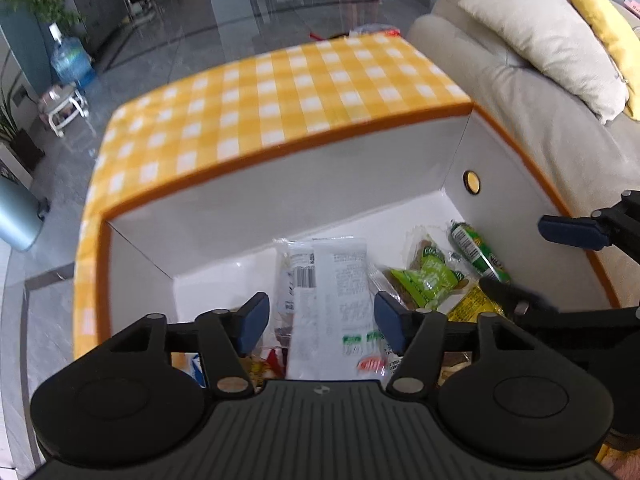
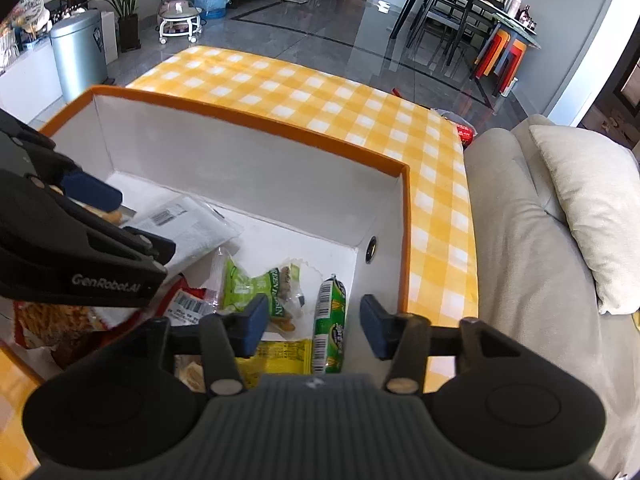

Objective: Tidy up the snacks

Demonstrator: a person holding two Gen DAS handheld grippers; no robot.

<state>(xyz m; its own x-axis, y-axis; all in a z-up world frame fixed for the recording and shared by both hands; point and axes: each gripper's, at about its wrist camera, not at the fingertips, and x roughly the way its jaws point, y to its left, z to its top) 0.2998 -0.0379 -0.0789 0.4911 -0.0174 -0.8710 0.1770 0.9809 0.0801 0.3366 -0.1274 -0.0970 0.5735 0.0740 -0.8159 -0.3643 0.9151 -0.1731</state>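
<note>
Looks mostly done: snacks (image 2: 276,292) lie inside the box (image 2: 248,118) on the table (image 2: 320,88). Left tongs (image 1: 322,322) and right tongs (image 2: 312,326) hover above the box, both spread, pinching nothing. No stray packets visible outside the box.

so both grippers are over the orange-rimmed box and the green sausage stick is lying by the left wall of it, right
Not quite: the green sausage stick lies by the right wall of the orange-rimmed box, near its round hole, as the right wrist view shows. Both the left gripper and the right gripper are over it.

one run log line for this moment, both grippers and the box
left gripper open above white packet | right gripper open above green tube | box holds snacks
</note>
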